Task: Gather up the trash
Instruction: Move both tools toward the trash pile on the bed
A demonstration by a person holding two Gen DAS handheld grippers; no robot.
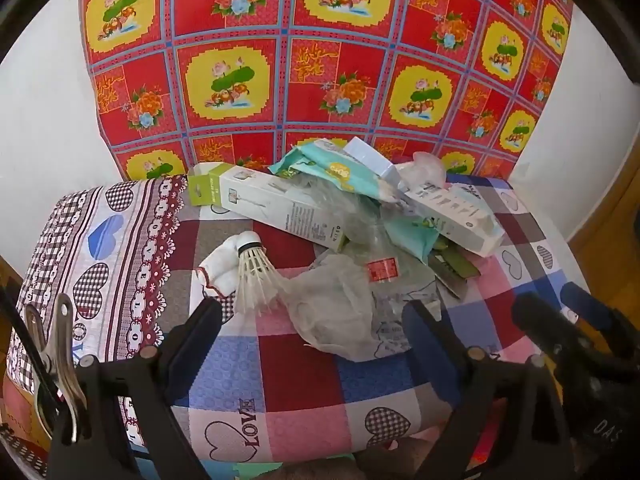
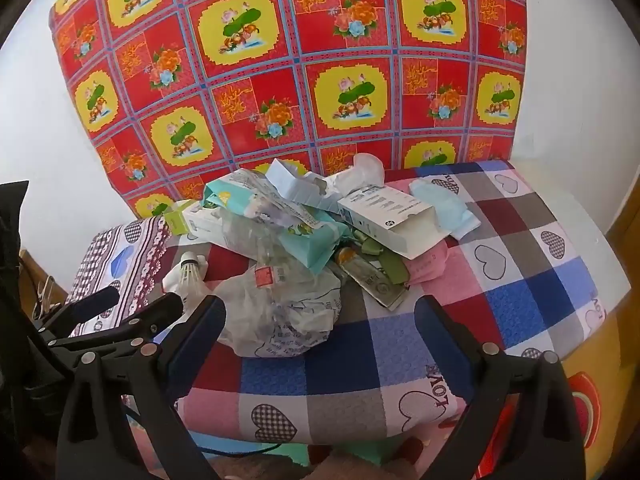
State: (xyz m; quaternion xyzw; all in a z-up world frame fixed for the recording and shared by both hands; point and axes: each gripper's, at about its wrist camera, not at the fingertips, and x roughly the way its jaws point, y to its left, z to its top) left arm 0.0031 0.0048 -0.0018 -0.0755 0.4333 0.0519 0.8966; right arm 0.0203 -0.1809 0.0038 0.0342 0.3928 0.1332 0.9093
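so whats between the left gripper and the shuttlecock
Nothing: only bare patchwork cloth lies between the open left gripper and the shuttlecock, shown in the left wrist view. A crumpled clear plastic bag sits beside it.

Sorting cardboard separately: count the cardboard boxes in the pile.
3: long white green-ended box at left, white box at right, pale blue box on top behind. More may be buried.

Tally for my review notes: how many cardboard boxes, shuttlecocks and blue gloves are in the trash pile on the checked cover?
Cardboard boxes: 3 (green-tabbed box, white box, pale blue box)
Shuttlecock: 1
Blue glove: 1
Total: 5
The crumpled plastic and wrappers overlap too much to count.
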